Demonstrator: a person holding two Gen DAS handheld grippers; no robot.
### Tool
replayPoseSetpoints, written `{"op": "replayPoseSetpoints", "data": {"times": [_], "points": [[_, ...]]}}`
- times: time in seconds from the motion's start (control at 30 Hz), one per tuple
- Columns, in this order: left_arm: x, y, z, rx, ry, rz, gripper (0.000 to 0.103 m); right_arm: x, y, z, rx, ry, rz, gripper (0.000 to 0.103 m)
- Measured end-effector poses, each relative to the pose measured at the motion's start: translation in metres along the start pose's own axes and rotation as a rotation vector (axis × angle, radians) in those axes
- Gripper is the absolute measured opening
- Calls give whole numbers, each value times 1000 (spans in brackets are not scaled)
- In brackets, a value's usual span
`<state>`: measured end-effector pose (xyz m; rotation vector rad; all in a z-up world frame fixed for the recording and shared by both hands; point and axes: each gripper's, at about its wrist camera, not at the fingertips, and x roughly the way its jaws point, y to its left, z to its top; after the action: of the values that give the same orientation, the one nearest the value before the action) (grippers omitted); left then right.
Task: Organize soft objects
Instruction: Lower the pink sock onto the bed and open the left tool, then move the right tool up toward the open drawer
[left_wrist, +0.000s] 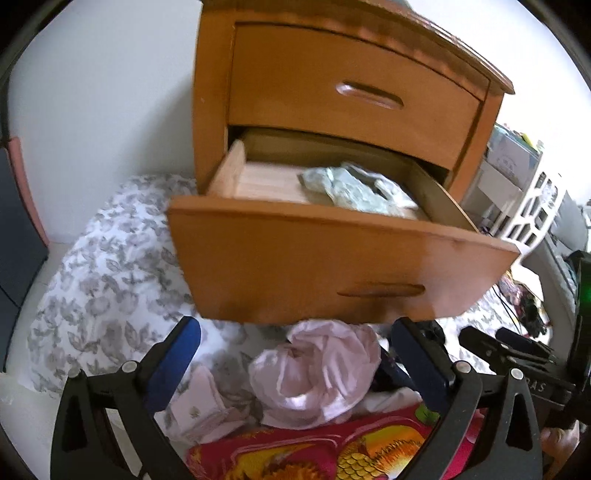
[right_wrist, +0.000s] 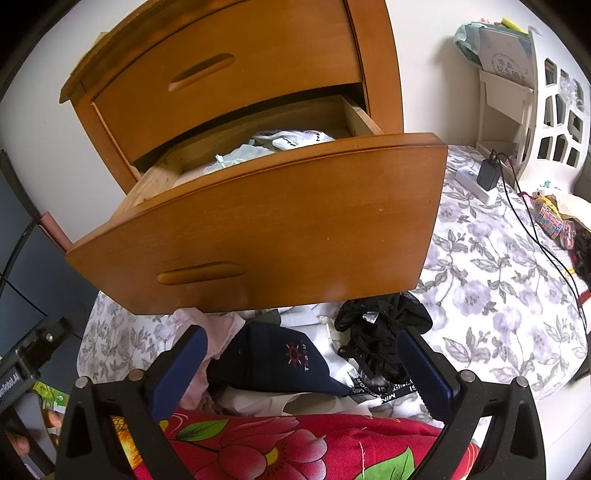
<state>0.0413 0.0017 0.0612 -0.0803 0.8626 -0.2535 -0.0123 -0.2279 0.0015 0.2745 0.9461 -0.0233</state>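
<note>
Pink crumpled garment (left_wrist: 317, 365) lies on the bed just below the open lower drawer (left_wrist: 332, 258), between the wide-spread, empty left tongs (left_wrist: 295, 358). Beside it, under the drawer's front edge, a navy cap (right_wrist: 280, 362) and black lace piece (right_wrist: 380, 332) sit between the right tongs (right_wrist: 299, 365), also wide and holding nothing. Pale folded clothes (left_wrist: 354, 192) fill the drawer's right part; floral bedsheet (right_wrist: 498, 277) spreads clear right of the drawer.

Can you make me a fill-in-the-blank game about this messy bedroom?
1. The wooden nightstand has its ____ drawer pulled open.
2. The crumpled garment between the left tongs is ____ in colour.
3. The navy cap lies between the ____ tongs.
4. Both tongs are holding ____.

Missing words: lower; pink; right; nothing
</note>
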Motion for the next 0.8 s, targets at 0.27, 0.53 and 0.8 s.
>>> {"op": "replayPoseSetpoints", "data": {"times": [0.27,0.53,0.8], "points": [[6,-3,-6,-9,-2,96,103,0,1,0,-6,3,-12,103],[15,-25,-12,118,29,182,103,1,0,0,-4,12,-19,103],[15,-25,-13,129,51,188,103,1,1,1,-4,16,-39,103]]}}
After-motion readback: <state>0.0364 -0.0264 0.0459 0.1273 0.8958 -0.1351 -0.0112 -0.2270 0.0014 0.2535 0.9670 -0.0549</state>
